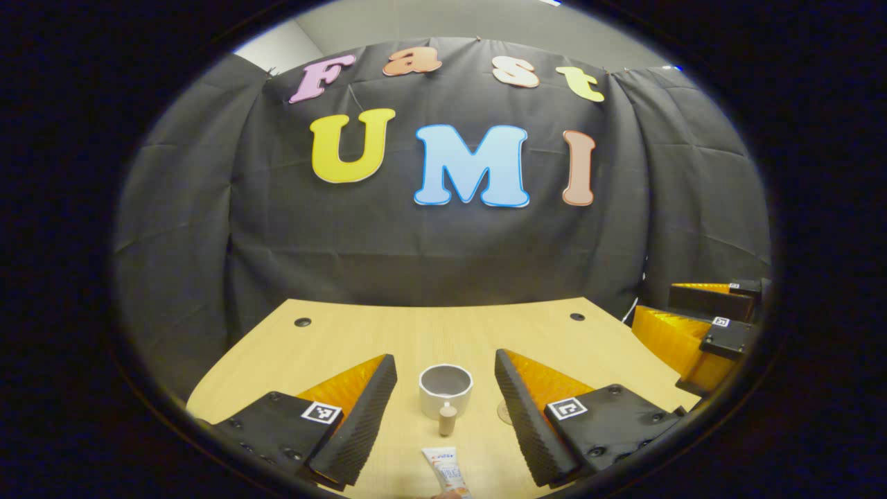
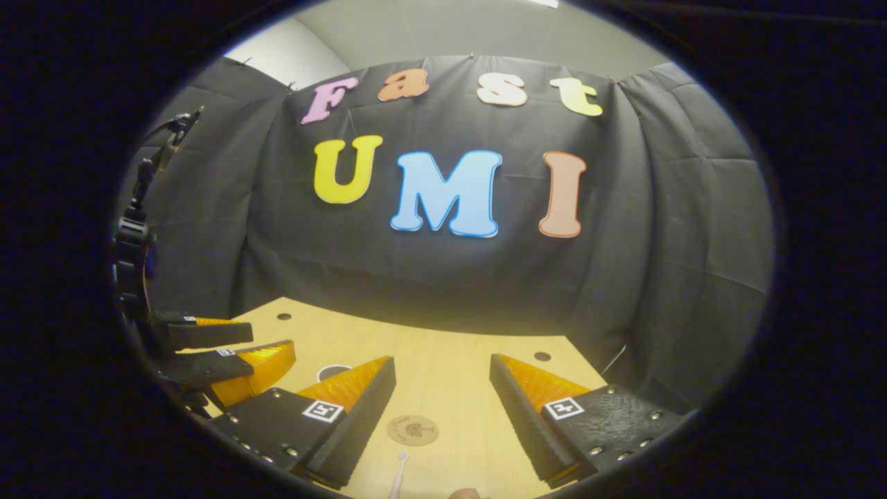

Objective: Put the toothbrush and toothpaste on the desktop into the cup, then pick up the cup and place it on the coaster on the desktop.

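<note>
The toothpaste [image 1: 444,466] lies on the bench [image 1: 429,339] between the spread fingers of the left claw [image 1: 445,378], cap toward the white cup [image 1: 445,390] just beyond; its label print is too small to make out. The right claw [image 2: 442,381] is likewise spread, empty, over the toothbrush [image 2: 398,475] tip and the round coaster [image 2: 412,430], whose dark emblem is unreadable. Square coded tags mark both claws.

toothpaste [image 1: 445,466] before cup [image 1: 445,389] on desk [image 1: 429,333], toothbrush [image 2: 398,475] before coaster [image 2: 412,430]
</note>
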`<state>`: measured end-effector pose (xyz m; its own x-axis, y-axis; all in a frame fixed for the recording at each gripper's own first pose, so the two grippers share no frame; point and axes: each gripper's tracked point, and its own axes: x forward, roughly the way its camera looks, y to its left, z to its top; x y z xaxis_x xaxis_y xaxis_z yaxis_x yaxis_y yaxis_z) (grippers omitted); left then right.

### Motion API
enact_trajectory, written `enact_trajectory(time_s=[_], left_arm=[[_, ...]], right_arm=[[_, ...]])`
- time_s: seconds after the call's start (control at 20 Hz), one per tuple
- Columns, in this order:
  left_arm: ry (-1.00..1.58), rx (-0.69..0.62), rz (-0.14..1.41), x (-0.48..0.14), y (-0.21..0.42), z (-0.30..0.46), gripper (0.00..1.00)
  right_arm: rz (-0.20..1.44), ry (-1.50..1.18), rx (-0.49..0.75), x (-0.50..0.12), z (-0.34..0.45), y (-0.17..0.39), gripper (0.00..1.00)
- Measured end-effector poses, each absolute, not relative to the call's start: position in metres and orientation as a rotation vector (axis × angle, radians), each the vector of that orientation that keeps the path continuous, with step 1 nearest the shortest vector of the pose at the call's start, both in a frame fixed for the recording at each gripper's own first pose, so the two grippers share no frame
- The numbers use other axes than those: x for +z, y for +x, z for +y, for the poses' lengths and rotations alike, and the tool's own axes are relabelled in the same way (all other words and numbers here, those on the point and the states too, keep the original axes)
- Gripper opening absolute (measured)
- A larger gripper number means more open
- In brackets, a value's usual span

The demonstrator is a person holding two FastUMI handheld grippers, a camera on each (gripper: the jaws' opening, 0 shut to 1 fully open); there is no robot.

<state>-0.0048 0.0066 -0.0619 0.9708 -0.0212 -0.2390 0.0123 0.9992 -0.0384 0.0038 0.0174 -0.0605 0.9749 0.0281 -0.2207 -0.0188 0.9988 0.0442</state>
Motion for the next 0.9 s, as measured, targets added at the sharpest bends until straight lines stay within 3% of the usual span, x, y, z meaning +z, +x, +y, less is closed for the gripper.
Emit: enact_trajectory(time_s=[0.9], left_arm=[[-0.166,-0.059,0.768,-0.187,-0.023,0.007,0.94]], right_arm=[[0.789,0.197,0.092,-0.198,0.060,-0.020,0.90]])
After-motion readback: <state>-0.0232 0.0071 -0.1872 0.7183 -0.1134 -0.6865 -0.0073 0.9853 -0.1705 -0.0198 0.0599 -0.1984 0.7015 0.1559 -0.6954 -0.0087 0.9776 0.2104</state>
